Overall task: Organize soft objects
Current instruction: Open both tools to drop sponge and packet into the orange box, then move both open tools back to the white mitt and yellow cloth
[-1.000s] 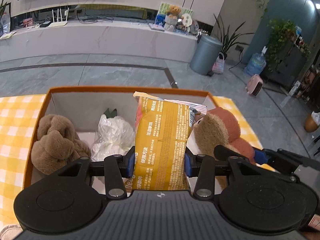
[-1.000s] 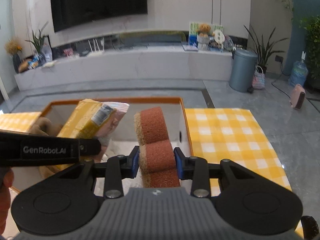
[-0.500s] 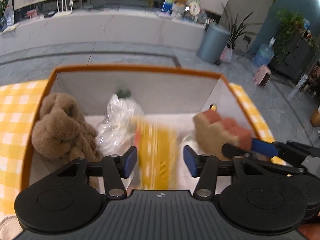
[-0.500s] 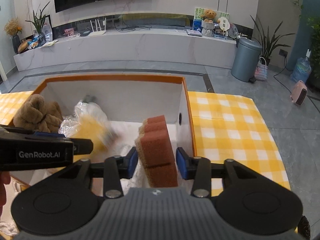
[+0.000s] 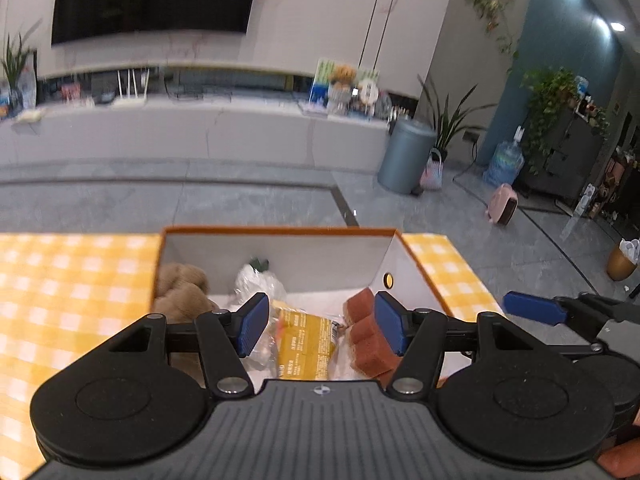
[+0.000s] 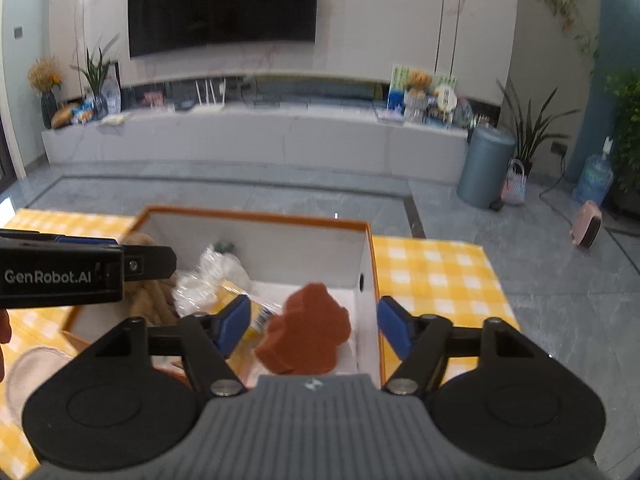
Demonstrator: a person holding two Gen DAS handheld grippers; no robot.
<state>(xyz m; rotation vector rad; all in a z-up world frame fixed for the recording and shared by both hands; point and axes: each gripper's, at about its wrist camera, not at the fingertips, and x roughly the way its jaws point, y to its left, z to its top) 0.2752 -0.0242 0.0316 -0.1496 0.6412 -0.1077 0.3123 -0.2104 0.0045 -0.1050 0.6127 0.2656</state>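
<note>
Packet [image 5: 306,346] and sponge [image 6: 306,328] dropped into box [image 5: 280,233] | both jaws just opened, spread, empty

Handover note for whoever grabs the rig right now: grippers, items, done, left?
Left hand-held gripper: open, empty, jaws just opened, above the box.
Right hand-held gripper: open, empty, jaws just opened.
In the box: brown plush at left, clear plastic bag, yellow packet, rust sponge at right.
Done: packet and sponge released into the box.
Left: a pale round pad lies on the checked cloth beside the box, maybe next.
</note>
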